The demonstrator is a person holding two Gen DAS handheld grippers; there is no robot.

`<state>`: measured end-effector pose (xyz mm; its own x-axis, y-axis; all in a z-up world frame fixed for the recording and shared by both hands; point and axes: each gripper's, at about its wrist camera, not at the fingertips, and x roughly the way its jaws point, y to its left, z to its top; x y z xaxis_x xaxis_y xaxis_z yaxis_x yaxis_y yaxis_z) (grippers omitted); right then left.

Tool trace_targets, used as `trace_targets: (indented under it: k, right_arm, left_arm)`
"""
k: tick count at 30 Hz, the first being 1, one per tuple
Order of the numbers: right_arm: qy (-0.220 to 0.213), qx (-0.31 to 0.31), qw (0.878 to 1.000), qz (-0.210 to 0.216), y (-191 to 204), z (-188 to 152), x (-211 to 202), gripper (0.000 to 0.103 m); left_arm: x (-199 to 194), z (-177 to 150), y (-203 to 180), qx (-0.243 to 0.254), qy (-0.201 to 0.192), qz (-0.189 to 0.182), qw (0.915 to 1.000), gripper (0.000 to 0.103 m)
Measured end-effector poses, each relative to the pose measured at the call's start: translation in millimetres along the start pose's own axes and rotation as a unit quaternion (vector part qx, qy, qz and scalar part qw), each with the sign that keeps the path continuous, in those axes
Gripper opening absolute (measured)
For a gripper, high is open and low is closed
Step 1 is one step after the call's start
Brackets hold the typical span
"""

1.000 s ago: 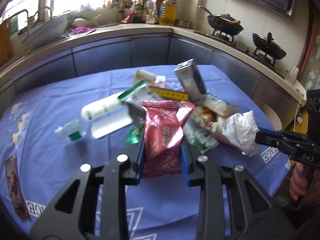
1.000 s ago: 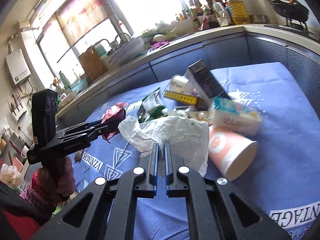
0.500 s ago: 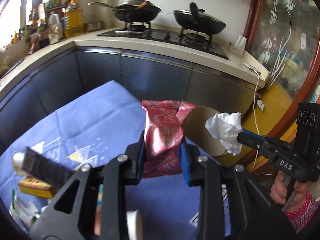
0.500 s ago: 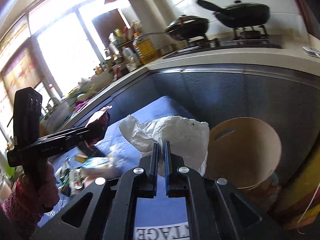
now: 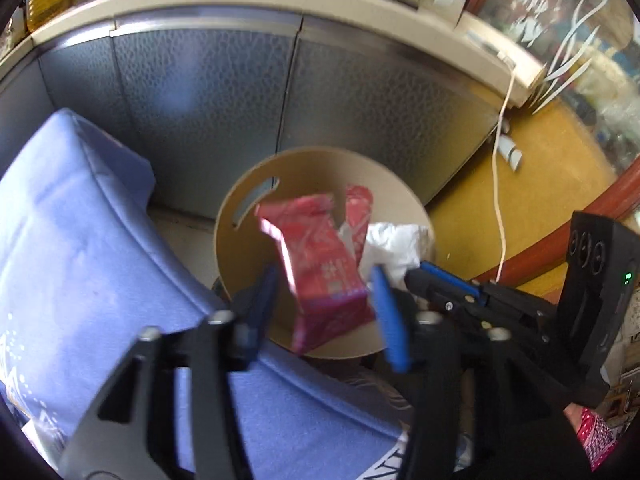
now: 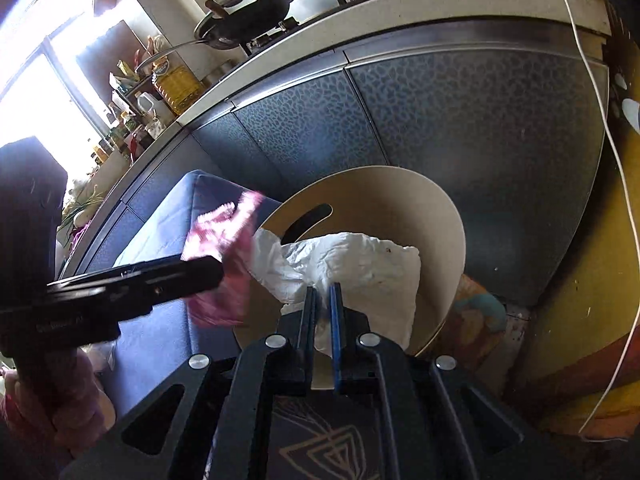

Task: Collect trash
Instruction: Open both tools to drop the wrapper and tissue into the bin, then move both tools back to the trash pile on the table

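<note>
A red snack bag point(image 5: 320, 268) hangs blurred and tilted between the fingers of my left gripper point(image 5: 324, 312), above a round beige bin point(image 5: 240, 208) on the floor. The left jaws are opening, and a gap shows on each side of the bag. In the right wrist view the bag point(image 6: 224, 264) is a pink blur at the left gripper's tip point(image 6: 212, 276). My right gripper point(image 6: 322, 308) pinches a crumpled white plastic bag point(image 6: 360, 264) over the bin point(image 6: 400, 176); its jaws are starting to open with the bag still between them. The right gripper point(image 5: 424, 276) and white bag point(image 5: 396, 244) also show beside the red bag.
The corner of a table under a blue cloth point(image 5: 80, 240) lies beside the bin. Dark cabinet fronts point(image 5: 200, 100) stand behind it, under a counter with pans point(image 6: 248, 12). A white cable point(image 5: 500, 184) hangs to the yellow floor point(image 5: 540, 200). A hand point(image 6: 52, 392) holds the left gripper.
Both grippers swung from the trash pile on the table to above the bin. The left jaws have spread, and the red bag has come loose and tilted. The white bag stays pinched.
</note>
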<state>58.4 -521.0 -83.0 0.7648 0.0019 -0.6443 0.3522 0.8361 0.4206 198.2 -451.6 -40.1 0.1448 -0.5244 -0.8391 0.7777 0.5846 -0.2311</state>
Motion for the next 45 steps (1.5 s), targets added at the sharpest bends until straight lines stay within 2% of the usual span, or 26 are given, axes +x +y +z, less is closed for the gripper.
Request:
trace_targets:
  k: [2, 3, 4, 6, 10, 14, 18, 21, 24, 27, 30, 33, 36, 39, 42, 45]
  right_arm:
    - [0.006, 0.012, 1.000, 0.018, -2, -1, 7, 0.018]
    - [0.003, 0.017, 1.000, 0.014, -3, -3, 8, 0.030]
    - [-0.002, 0.015, 1.000, 0.007, -3, -4, 7, 0.049]
    - [-0.016, 0.007, 1.000, -0.003, 2, -5, 3, 0.061]
    - [-0.043, -0.005, 0.999, -0.005, 12, 1, -8, 0.062]
    - [-0.086, -0.030, 0.996, 0.006, 38, 2, -41, 0.062]
    - [-0.104, -0.053, 0.992, 0.051, 72, -7, -64, 0.060]
    - [-0.087, -0.072, 0.989, 0.090, 102, -20, -67, 0.048]
    - [-0.060, -0.097, 0.985, 0.128, 135, -35, -64, 0.045]
    - [-0.027, -0.118, 0.979, 0.163, 169, -55, -59, 0.044]
    - [0.004, -0.144, 0.972, 0.186, 203, -74, -52, 0.044]
    - [0.033, -0.153, 0.967, 0.200, 226, -95, -46, 0.044]
    - [0.059, -0.153, 0.964, 0.207, 240, -111, -37, 0.044]
    - [0.079, -0.151, 0.962, 0.212, 250, -122, -30, 0.041]
    - [0.093, -0.156, 0.961, 0.209, 258, -129, -26, 0.038]
    - [0.101, -0.163, 0.960, 0.205, 265, -136, -24, 0.036]
  left_arm:
    - [8, -3, 2, -0.011, 0.005, 0.001, 0.9999, 0.067]
    - [9, -5, 4, -0.014, 0.010, 0.000, 0.9999, 0.067]
    - [10, -6, 5, -0.018, 0.014, 0.001, 0.9997, 0.067]
    - [4, -7, 8, -0.031, 0.007, 0.000, 0.9995, 0.067]
    - [-29, -12, 13, -0.043, -0.035, 0.004, 0.9985, 0.067]
    - [-85, -30, 5, -0.034, -0.105, 0.013, 0.9939, 0.067]
    - [-146, -70, -2, -0.003, -0.171, 0.039, 0.9846, 0.067]
    - [-184, -109, 9, 0.002, -0.198, 0.053, 0.9788, 0.067]
    - [-219, -154, 37, -0.016, -0.207, 0.069, 0.9757, 0.067]
    - [-255, -203, 74, -0.058, -0.218, 0.096, 0.9695, 0.067]
    - [-286, -257, 114, -0.107, -0.222, 0.152, 0.9572, 0.067]
    - [-308, -307, 152, -0.172, -0.218, 0.186, 0.9426, 0.067]
    - [-319, -350, 182, -0.227, -0.218, 0.207, 0.9266, 0.069]
    - [-316, -375, 207, -0.269, -0.208, 0.207, 0.9176, 0.078]
    - [-299, -379, 214, -0.268, -0.196, 0.199, 0.9219, 0.079]
    - [-280, -378, 219, -0.250, -0.177, 0.221, 0.9260, 0.080]
